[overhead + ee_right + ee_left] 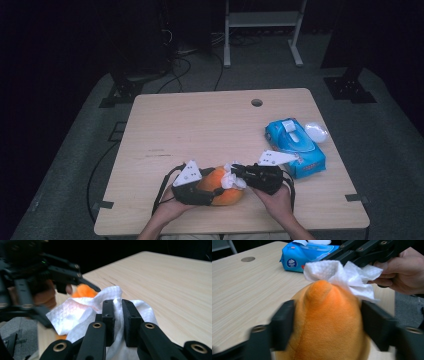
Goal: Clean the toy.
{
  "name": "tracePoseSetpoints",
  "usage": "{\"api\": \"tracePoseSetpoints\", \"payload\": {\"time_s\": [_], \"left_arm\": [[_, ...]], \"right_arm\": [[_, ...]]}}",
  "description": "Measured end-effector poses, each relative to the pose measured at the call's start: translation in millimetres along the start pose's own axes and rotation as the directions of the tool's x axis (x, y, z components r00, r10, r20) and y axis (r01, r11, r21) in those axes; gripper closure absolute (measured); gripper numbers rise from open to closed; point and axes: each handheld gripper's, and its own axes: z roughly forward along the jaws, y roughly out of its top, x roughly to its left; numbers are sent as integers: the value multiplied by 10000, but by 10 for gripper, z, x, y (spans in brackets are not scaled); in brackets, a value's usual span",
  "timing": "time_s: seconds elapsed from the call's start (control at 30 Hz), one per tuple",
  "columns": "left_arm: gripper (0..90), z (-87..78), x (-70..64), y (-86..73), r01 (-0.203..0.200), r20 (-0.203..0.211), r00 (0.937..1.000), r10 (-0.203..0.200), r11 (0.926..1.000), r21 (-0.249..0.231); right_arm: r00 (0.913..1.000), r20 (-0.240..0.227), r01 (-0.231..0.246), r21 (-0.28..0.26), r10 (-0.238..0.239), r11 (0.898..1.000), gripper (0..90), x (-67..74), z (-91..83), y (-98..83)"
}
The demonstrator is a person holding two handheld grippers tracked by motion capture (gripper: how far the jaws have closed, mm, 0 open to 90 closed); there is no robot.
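Observation:
An orange plush toy point(226, 195) lies near the table's front edge. My left gripper point(217, 191) comes in from the left, and its jaws sit against both sides of the toy point(329, 315). A crumpled white wipe point(347, 275) rests on the toy's top. My right gripper point(118, 307) is shut on that wipe point(80, 312), with the cloth pinched between its pads and bunched out in front. In the high view the right gripper point(236, 176) reaches in from the right and holds the wipe point(231, 181) against the toy. Hands hold both grippers.
A blue pack of wet wipes point(295, 145) lies at the table's right side, just beyond the right gripper, with a small white round thing point(316, 132) beside it. A cable hole point(256, 102) sits near the table's far edge. Bare wood point(200, 130) stretches behind and left.

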Motion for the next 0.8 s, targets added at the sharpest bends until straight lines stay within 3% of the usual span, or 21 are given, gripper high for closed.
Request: {"api": "tracePoseSetpoints", "payload": {"time_s": [0.1,0.27,0.37,0.43,0.6,0.7,0.8], "left_arm": [[78,2,67,-43,371,-89,9993,-370,9992,150],[56,-1,167,-111,963,445,9943,-973,9951,240],[57,-4,209,-159,979,816,9914,-1027,9933,614],[106,-15,224,-186,978,947,9902,-1029,9936,567],[353,-70,148,-80,402,243,9989,-408,9988,277],[390,-79,73,0,-239,-380,9989,258,9985,495],[395,-48,24,13,-437,-480,9977,468,9970,637]], "right_arm": [[9999,-17,-148,3,148,9999,805,-37,13,-22],[9997,134,-188,69,187,9998,805,-74,5,-35],[9992,292,-282,79,279,9996,805,-102,-10,-43],[9986,362,-385,39,383,9993,805,-124,-19,-50],[9977,505,-440,-149,447,9989,804,-133,-57,-10],[9988,360,-324,-461,341,9984,804,-77,-116,66],[9997,230,101,-586,-88,9982,804,63,-116,126]]}}
